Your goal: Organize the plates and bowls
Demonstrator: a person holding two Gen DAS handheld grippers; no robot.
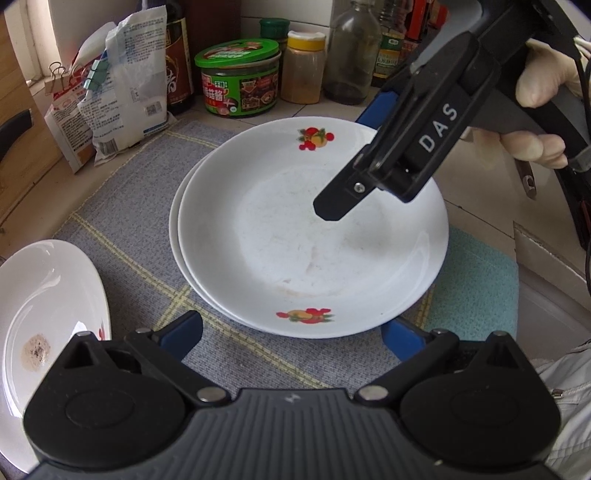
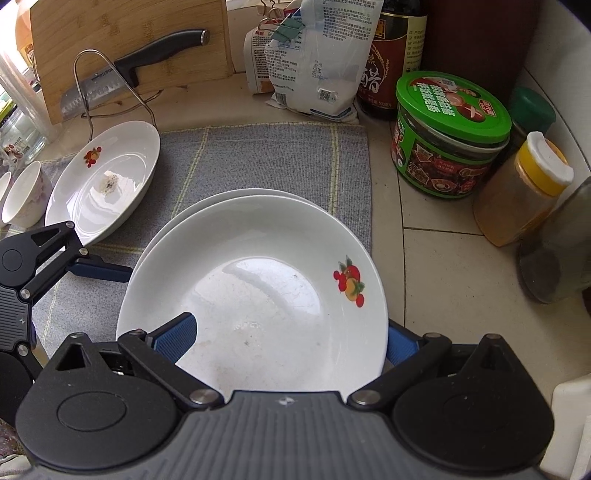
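Two white plates [image 2: 255,280] with red-and-orange fruit prints sit stacked on a grey woven mat [image 2: 266,158] with pale yellow lines. The right gripper [image 2: 288,343] straddles the near rim of the top plate, one blue-padded finger inside the dish and the other outside it; the jaws stand apart and whether they touch the rim cannot be told. From the left wrist view the same gripper's black arm bears the white letters "DAS". The left gripper [image 1: 291,336] hangs wide open just at the stack's edge, holding nothing. A third plate [image 2: 103,181], carrying a grey-brown stain, lies apart to the left on the mat, with a small bowl [image 2: 24,195] beside it. Behind, a green-lidded jar [image 2: 450,136] shows Chinese writing, a yellow-capped spice jar [image 2: 524,192] stands near it, and a dark sauce bottle [image 2: 391,59] reads "500". A knife [image 2: 125,77] marked "SUPOR" rests against a wooden board [image 2: 110,33].
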